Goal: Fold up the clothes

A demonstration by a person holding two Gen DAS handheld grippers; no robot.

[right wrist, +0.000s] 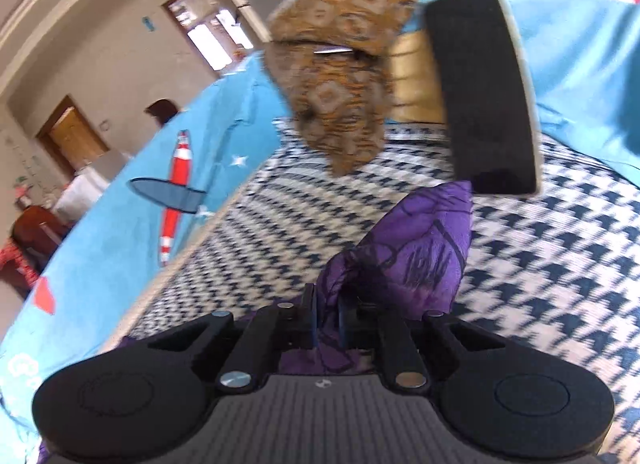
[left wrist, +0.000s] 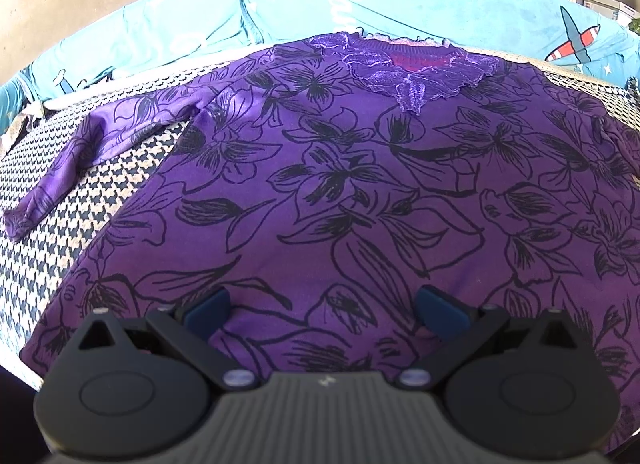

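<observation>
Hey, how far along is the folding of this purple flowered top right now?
Done: the purple top lies spread on the houndstooth cover, collar away, one sleeve stretched out to the side. In hand: the right gripper is shut on a bunch of the purple fabric; the left gripper is open above the hem. Left: no fold shows yet, so practically all the folding.

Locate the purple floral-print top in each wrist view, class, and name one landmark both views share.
Left wrist view: the purple floral-print top lies spread flat, filling the centre, with one sleeve trailing left.
Right wrist view: a bunched fold sits bottom centre, pinched by the right gripper.
Shared landmark: the black-and-white houndstooth cloth.
</observation>
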